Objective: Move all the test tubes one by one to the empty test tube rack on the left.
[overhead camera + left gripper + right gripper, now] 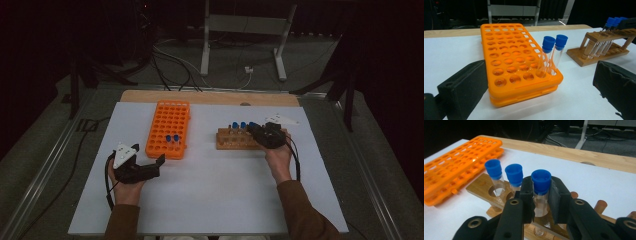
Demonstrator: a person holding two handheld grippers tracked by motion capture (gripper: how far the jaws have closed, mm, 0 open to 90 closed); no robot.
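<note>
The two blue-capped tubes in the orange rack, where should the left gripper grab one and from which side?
Grip the nearer tube on its clear glass just under the blue cap, coming from above. Both tubes stand nearly upright and almost touch, leaning together at the orange rack's corner, so probably only the top is free. The left gripper is open.

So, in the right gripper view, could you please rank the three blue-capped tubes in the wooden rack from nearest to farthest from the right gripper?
1. Clamped tube, between the right gripper jaws.
2. Middle tube, just left of it.
3. Far-left tube, at the wooden rack end nearest the orange rack.
</note>
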